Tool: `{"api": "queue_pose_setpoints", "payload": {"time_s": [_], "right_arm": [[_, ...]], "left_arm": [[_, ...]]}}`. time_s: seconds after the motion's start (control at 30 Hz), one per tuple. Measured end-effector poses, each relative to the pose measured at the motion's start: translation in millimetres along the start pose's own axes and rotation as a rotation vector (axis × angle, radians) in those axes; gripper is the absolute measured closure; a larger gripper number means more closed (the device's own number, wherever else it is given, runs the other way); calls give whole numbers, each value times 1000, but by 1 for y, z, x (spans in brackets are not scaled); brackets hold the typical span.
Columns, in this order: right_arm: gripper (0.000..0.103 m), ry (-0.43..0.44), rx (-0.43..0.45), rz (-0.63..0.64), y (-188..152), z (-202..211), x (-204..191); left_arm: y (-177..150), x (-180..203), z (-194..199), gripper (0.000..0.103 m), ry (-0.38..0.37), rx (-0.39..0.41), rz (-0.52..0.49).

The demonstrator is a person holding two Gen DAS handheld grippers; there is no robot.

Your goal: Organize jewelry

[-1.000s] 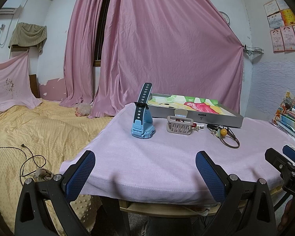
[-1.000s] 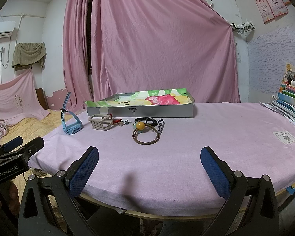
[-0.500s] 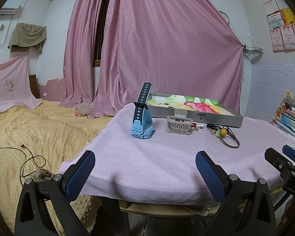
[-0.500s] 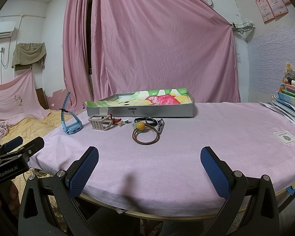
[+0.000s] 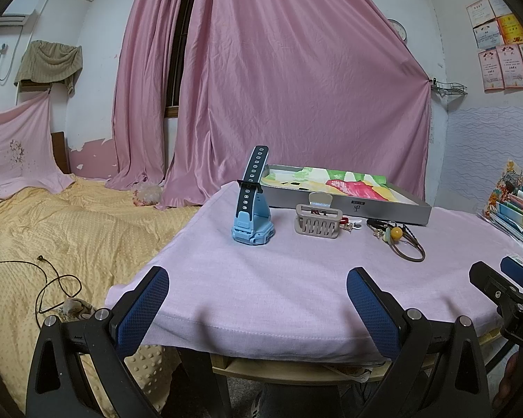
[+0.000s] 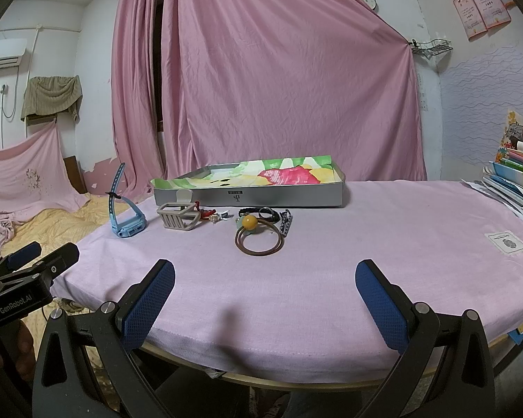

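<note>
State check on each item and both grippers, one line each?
left gripper: open, empty
right gripper: open, empty
blue watch: on table, strap upright
hair claw: on table, shut
brown hair tie: flat on table
tray: on table, no jewelry visible inside

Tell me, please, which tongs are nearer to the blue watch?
Left. The left tongs face the blue watch almost straight ahead across the cloth; the right tongs sit farther along the table edge, the watch far to their left.
</note>
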State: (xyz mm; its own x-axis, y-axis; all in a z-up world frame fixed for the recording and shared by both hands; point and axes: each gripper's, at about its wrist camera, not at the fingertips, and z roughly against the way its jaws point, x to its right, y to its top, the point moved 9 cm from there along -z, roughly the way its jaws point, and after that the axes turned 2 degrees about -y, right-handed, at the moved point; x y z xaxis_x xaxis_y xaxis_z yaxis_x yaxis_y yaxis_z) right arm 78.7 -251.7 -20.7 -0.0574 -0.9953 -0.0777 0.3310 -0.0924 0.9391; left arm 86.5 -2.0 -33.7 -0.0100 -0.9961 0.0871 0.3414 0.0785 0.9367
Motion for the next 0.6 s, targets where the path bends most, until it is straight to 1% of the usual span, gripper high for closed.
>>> {"api": "queue_pose_setpoints", "payload": {"time_s": [0.33,0.6], "right_arm": [[1,0,0,0,-1,-1,0],[1,-1,6,3,-2,-3,-5]], "left_arm": [[-2,-1,-2,1,2,-6,1],[-4,-6,-6,1,32,-15,-6]]}}
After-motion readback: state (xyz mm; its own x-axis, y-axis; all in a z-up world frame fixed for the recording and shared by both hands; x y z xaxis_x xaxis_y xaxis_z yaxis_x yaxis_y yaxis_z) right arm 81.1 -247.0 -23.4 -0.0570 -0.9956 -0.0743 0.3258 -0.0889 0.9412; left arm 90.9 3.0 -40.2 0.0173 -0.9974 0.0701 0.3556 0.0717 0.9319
